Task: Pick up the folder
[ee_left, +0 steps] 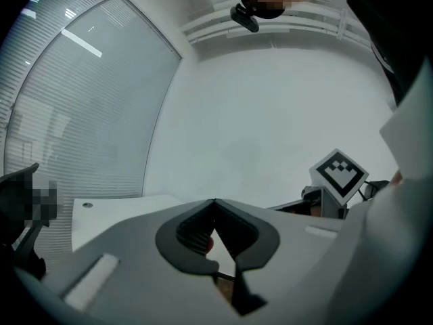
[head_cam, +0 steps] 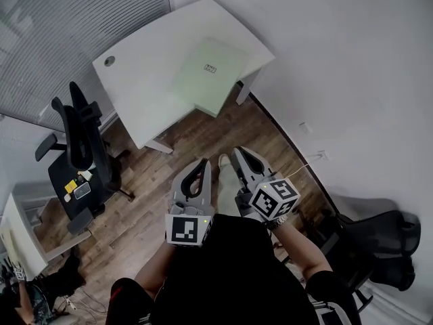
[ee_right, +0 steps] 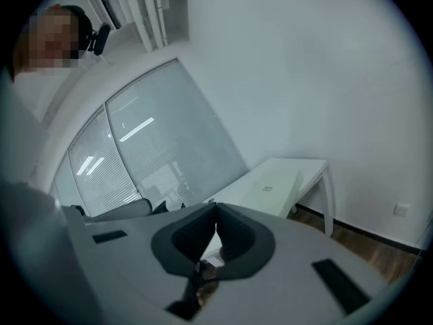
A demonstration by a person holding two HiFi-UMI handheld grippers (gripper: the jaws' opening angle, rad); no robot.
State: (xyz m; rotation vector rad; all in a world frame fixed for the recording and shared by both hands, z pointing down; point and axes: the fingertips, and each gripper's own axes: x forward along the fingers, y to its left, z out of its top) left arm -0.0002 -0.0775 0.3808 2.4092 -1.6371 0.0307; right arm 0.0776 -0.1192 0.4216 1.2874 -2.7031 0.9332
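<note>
- Wood-plank flooring fills the room between us and a white, curved-edge desk that stands against a white wall; the flat, pale green rectangular folder lies on the desk's right end, label up
- From both sets of jaws the folder lies straight ahead and well apart, across open floor, so we judge that the coming move turns on closing that gap before any grasp
- Its long axis seems to run from the desk's near edge toward the wall, slightly aslant to our line of approach; its near corner sits at the desk's front edge and may reach a little past it, though we cannot tell for sure
- We hold the grey left gripper close in front of the body, tips pressed together with nothing between them
- Our grey right gripper is just beside it, likewise closed on nothing; it sits a touch further forward and more in line with the folder, so we judge it the nearer one
- Both sets of jaws will need to part before either can take the folder's edge
- A black office chair stands off to the left and a second dark chair to the right, both clear of the path
- Nothing stands between us and the desk
</note>
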